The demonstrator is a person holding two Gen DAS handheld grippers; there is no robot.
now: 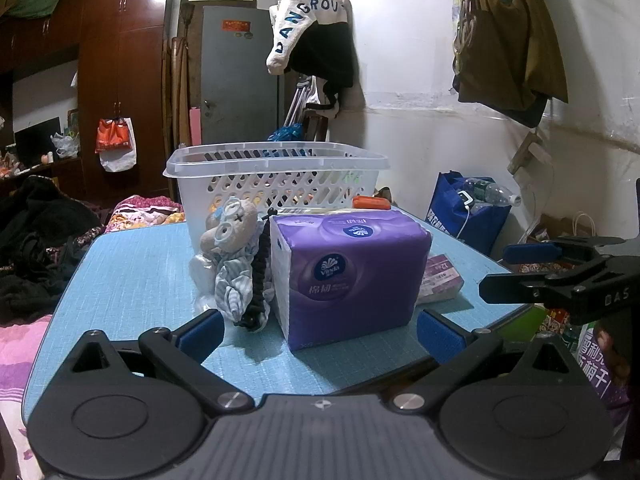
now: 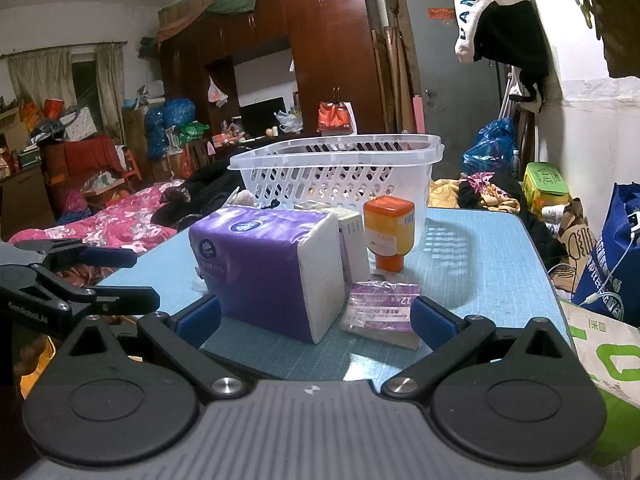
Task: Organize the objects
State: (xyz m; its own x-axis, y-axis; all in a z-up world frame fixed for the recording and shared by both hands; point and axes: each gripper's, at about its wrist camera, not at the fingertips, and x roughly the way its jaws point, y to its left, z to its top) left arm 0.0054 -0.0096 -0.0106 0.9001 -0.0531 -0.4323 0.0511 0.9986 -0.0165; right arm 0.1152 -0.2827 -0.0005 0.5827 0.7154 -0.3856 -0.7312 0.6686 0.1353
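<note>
a cluttered blue table [image 1: 132,276] holds the job: a white slotted basket [image 1: 276,178] at the far side, with loose items crowded in front of it and none visibly lifted yet. nearest the cameras is a purple tissue pack [image 2: 264,268], soft and bulky. beside it stand a plush toy [image 1: 232,236] with a black braided cord [image 1: 260,280] draped against it, an orange-capped bottle [image 2: 389,232] resting cap down, a pale carton [image 2: 352,236] and a flat purple sachet [image 2: 380,308]. the left gripper [image 1: 320,334] and right gripper [image 2: 316,316] both hover at the near edge, jaws spread wide and holding nothing. the likely risks: the tissue pack may bulge out of a pinch, a reach past it could topple the inverted bottle, and the cord may drag the toy along. the thin sachet looks hard to pick off the surface.
</note>
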